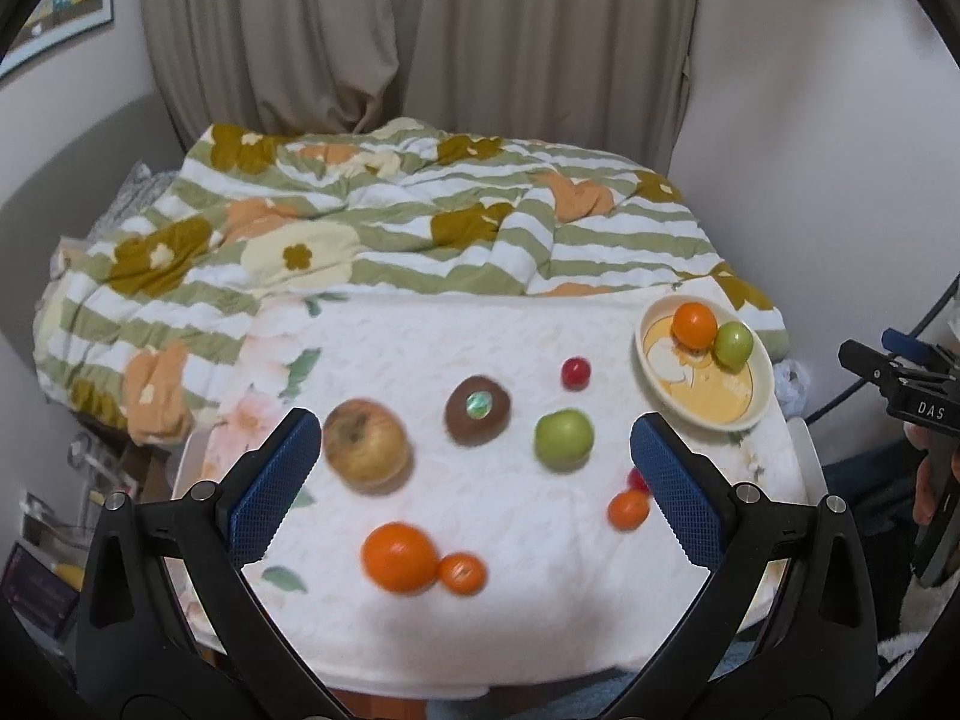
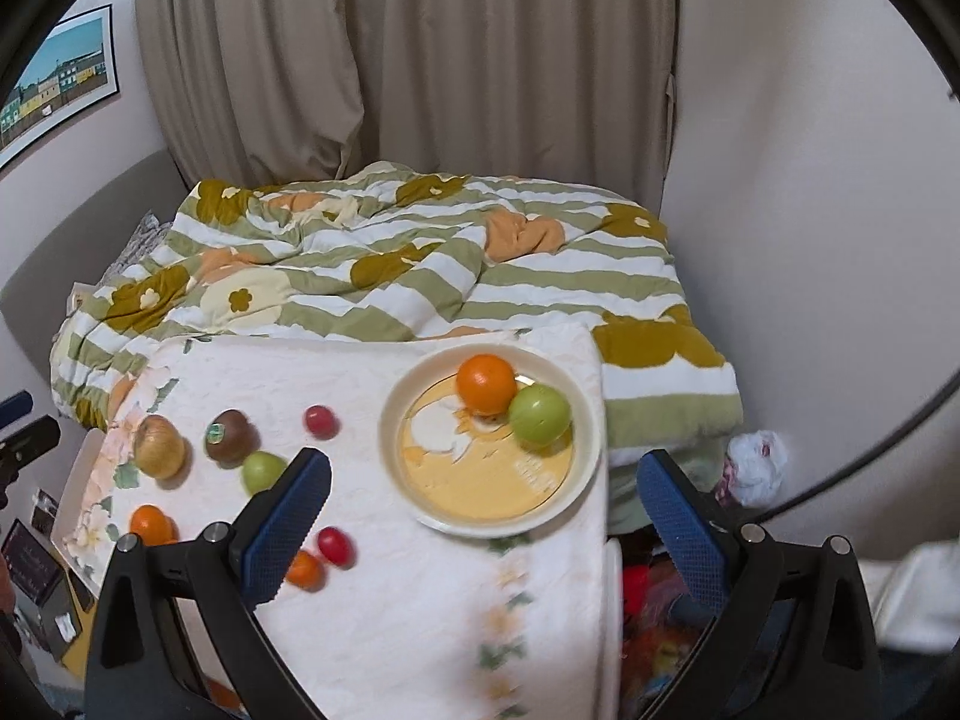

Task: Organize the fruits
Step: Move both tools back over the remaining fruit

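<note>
A cream and yellow plate (image 1: 741,414) (image 2: 480,498) at the table's right holds an orange (image 1: 694,324) (image 2: 486,383) and a green apple (image 1: 733,344) (image 2: 539,415). Loose on the white cloth lie a yellowish apple (image 1: 366,444) (image 2: 158,446), a brown fruit with a sticker (image 1: 477,410) (image 2: 229,435), a green apple (image 1: 564,440) (image 2: 262,470), a red cherry tomato (image 1: 575,373) (image 2: 320,420), a large orange (image 1: 399,557) (image 2: 149,524) and small oranges (image 1: 462,573) (image 1: 628,510). My left gripper (image 1: 474,474) is open above the loose fruit. My right gripper (image 2: 483,516) is open above the plate.
A white floral cloth (image 1: 528,630) (image 2: 420,618) covers the small table. Behind it lies a bed with a green striped quilt (image 1: 390,222) (image 2: 390,264), then curtains. The right gripper's body (image 1: 918,402) shows at the left wrist view's right edge. Clutter lies on the floor at both sides.
</note>
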Tool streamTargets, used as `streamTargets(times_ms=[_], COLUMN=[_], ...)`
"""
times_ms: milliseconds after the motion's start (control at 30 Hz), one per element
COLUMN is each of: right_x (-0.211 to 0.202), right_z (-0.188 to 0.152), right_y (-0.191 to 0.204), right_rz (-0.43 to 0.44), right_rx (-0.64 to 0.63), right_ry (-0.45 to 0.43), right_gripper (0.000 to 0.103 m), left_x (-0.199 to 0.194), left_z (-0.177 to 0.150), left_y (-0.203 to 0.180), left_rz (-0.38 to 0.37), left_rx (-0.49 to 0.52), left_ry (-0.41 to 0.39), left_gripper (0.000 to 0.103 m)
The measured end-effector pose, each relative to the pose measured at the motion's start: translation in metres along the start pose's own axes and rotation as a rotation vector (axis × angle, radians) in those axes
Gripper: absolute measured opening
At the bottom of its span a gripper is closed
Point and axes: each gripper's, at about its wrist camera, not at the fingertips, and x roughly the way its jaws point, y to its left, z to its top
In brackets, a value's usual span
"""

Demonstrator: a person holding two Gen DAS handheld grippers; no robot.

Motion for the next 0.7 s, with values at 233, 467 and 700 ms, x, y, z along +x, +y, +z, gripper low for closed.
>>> streamTargets(times_ms=[233, 467, 700], right_x=[-0.012, -0.011, 0.007], right_z=[-0.027, -0.055, -0.083], right_y=[0.047, 0.087, 0.112], right_rz=[-0.018, -0.037, -0.021], right_rx=[0.021, 0.059, 0.064], right_ry=[0.035, 0.059, 0.083], right_gripper=[0.102, 0.102, 0.102], left_x=[-0.01, 0.006, 0.039], left_z=[-0.022, -0.043, -0.07], left_y=[0.051, 0.088, 0.092], left_rz=[-0.031, -0.081, -0.109], left_rx=[0.008, 0.046, 0.135], left_ry=[0.043, 0.11, 0.17], left_gripper=[0.103, 0.103, 0.103])
